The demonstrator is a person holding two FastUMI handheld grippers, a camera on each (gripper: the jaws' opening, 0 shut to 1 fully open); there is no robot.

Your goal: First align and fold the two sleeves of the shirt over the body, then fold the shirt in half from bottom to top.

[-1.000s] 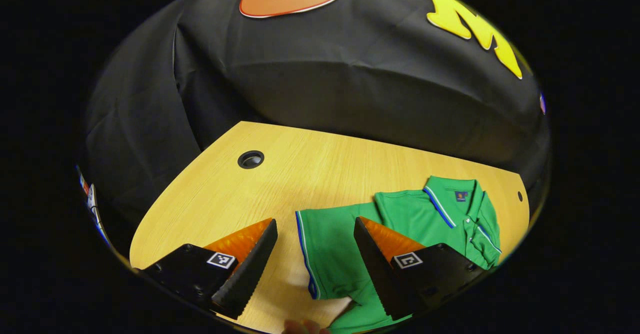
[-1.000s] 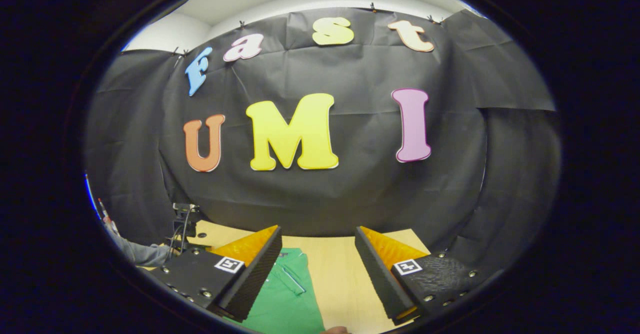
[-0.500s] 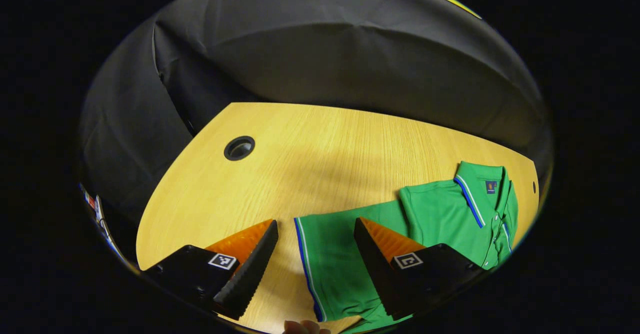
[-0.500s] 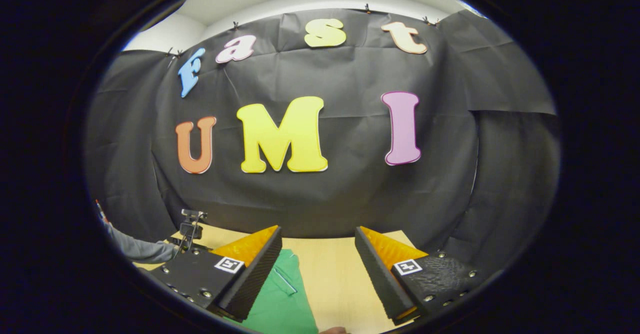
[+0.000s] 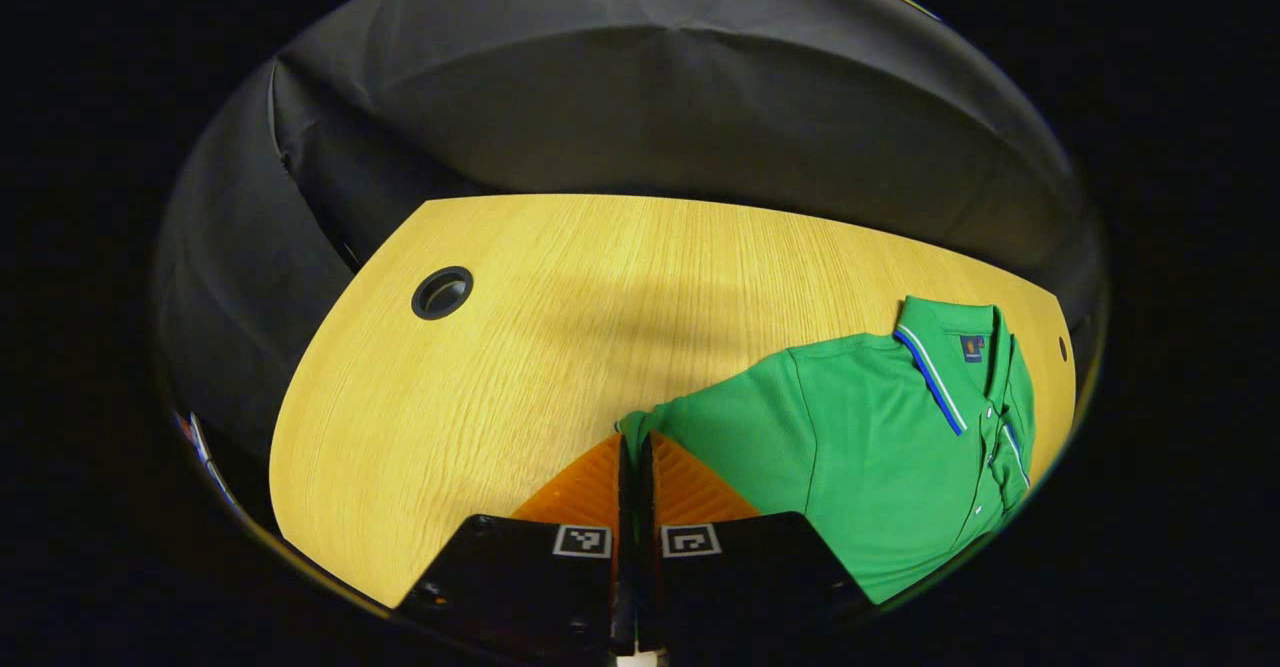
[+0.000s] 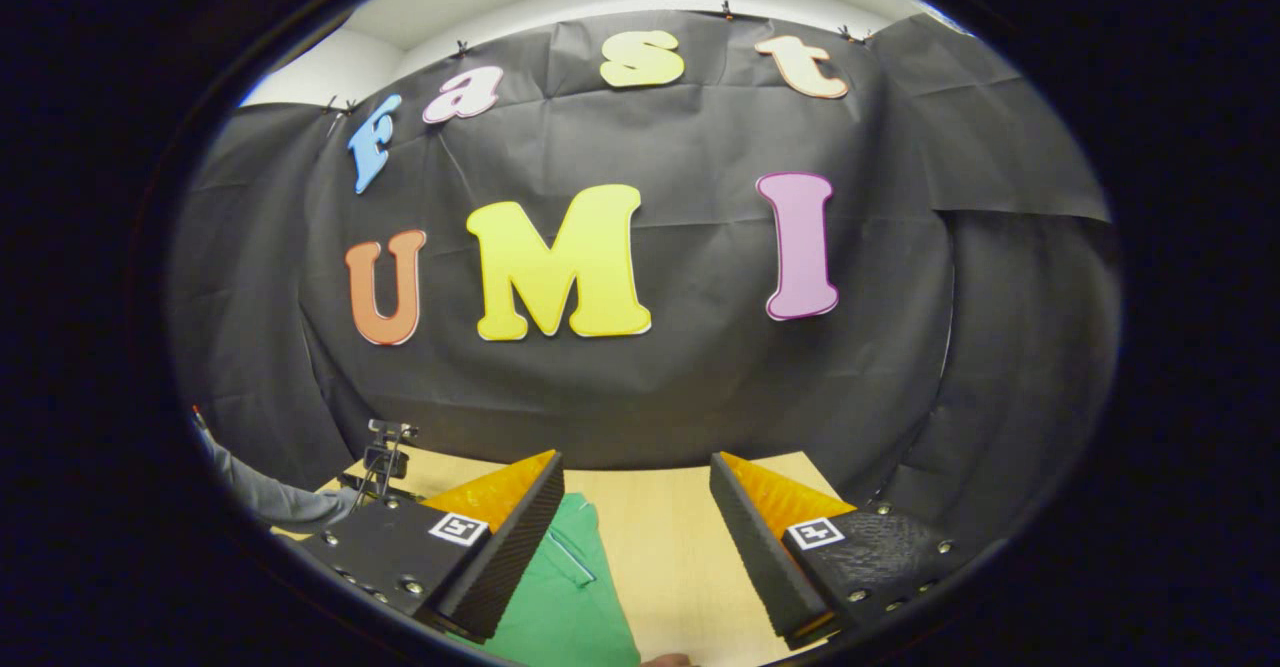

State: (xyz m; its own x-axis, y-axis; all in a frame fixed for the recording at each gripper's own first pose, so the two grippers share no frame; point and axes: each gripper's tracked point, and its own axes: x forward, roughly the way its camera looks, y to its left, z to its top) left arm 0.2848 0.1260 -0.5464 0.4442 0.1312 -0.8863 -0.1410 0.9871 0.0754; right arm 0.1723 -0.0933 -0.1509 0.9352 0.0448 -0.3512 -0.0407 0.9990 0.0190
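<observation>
Fingers of the left gripper [image 5: 633,447] apparently pinch the shirt's [image 5: 880,447] sleeve edge; right gripper [image 6: 636,507] gapes empty.

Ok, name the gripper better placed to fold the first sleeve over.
Left. The left gripper is shut on the sleeve of the green shirt; the right gripper hangs open above the table, holding nothing.

A wooden table [image 5: 520,347] with a round cable hole [image 5: 442,292] near its corner.
</observation>
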